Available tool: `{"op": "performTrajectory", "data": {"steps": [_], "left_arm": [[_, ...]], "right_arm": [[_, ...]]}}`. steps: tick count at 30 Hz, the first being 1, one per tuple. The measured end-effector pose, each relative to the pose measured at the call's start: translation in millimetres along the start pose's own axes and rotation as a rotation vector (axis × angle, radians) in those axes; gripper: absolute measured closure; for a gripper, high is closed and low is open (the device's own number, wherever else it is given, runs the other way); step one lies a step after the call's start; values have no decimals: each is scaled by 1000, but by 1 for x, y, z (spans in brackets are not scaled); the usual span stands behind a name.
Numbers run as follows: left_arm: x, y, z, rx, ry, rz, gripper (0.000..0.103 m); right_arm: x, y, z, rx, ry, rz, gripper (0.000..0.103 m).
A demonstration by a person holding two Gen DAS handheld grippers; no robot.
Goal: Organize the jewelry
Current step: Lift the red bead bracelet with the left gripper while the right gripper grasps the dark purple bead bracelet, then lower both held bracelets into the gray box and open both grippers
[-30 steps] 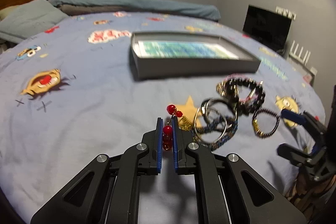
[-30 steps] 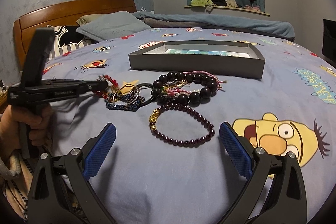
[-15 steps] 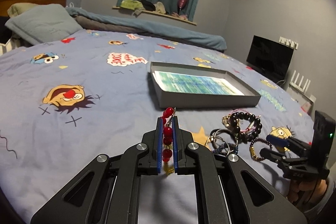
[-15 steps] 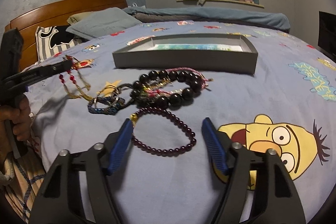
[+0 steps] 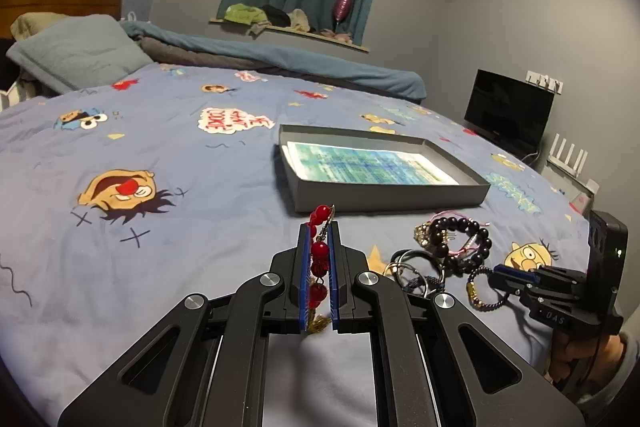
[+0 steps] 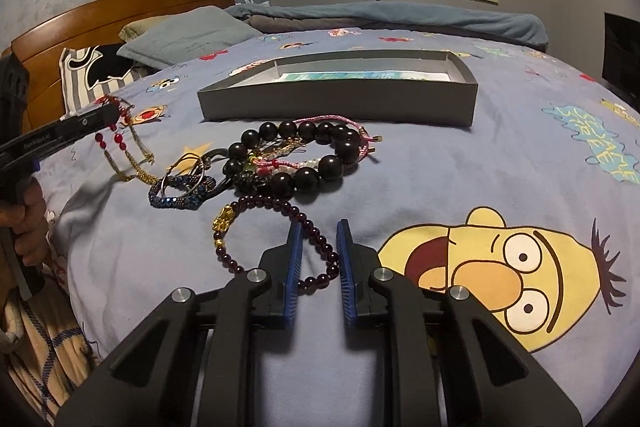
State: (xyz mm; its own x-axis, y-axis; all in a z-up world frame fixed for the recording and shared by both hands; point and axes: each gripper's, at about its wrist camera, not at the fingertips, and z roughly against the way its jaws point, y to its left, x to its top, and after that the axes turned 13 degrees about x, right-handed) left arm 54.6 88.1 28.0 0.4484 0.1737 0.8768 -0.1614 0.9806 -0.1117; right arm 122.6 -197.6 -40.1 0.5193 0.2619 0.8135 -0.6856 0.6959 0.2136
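Jewelry is mostly unsorted: the grey tray (image 6: 340,103) holds no piece yet. Left tongs (image 5: 319,227) clamp the red-bead, gold-chain piece (image 5: 319,261) above the bed (image 5: 160,155). Right tongs (image 6: 318,227), narrowed but not closed, straddle the dark purple bracelet (image 6: 276,205). Remaining bracelets (image 6: 296,157) lie heaped near the tray.

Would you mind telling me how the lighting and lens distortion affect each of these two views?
Left wrist view: dim, bluish room light, dark fisheye corners, the grey tray bowed but sharp, the red bead piece crisp in the left tongs. Right wrist view: the same dimness, soft shadows under the purple bead bracelet, the bedsheet curving strongly at the edges.
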Motion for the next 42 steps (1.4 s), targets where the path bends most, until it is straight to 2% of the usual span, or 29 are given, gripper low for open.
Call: {"op": "performTrajectory", "data": {"steps": [10,19,28,35,42], "left_arm": [[15,-5,9,-34,-40,-10,94],[45,-18,3,-52,-97,-20,95],[73,-32,-27,-63,-121,-16,95],[97,-46,-45,-101,-153,3,95],[105,-56,-74,-132,-147,26,95]], "right_arm": [[19,10,28,78,-128,40,97],[57,-10,41,57,-226,45,97],[89,-27,48,46,-299,41,97],[116,-41,27,25,-305,44,97],[126,-66,-9,18,-248,-8,97]]}}
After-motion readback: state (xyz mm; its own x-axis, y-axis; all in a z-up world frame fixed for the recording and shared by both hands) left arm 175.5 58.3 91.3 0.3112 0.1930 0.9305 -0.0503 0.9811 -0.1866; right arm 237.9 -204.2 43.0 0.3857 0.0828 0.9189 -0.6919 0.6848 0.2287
